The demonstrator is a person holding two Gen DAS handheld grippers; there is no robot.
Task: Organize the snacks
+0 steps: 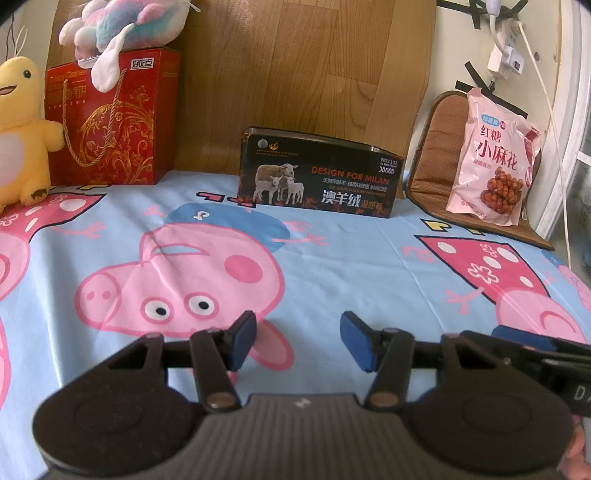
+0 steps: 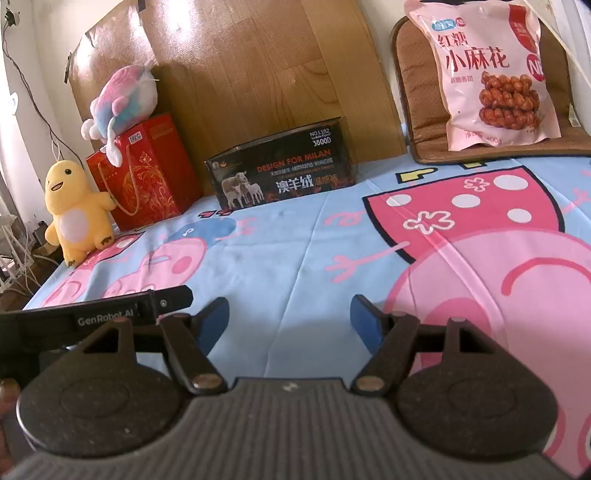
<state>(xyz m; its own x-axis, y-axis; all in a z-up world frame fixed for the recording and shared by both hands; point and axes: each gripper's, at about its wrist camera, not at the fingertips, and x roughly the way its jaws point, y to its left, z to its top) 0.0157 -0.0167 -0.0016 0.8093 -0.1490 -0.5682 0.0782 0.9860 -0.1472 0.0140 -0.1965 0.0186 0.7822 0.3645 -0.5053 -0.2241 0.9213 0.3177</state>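
A pink snack bag (image 1: pixel 493 158) printed with fried dough twists leans upright on a brown cushion (image 1: pixel 439 147) at the far right; the right wrist view shows the same snack bag (image 2: pixel 491 74) close ahead. A black box with sheep pictures (image 1: pixel 317 175) stands at the back centre, seen also as the black box (image 2: pixel 284 170). My left gripper (image 1: pixel 298 339) hovers low over the cartoon bedsheet, open with nothing between its blue pads. My right gripper (image 2: pixel 289 325) is open wider and empty too, beside the left one.
A red gift bag (image 1: pixel 110 122) stands at the back left with a pastel plush (image 1: pixel 125 26) on top and a yellow plush (image 1: pixel 18 129) beside it. A wooden board (image 1: pixel 288 74) backs the bed. Cables and a plug (image 1: pixel 506 59) hang on the right wall.
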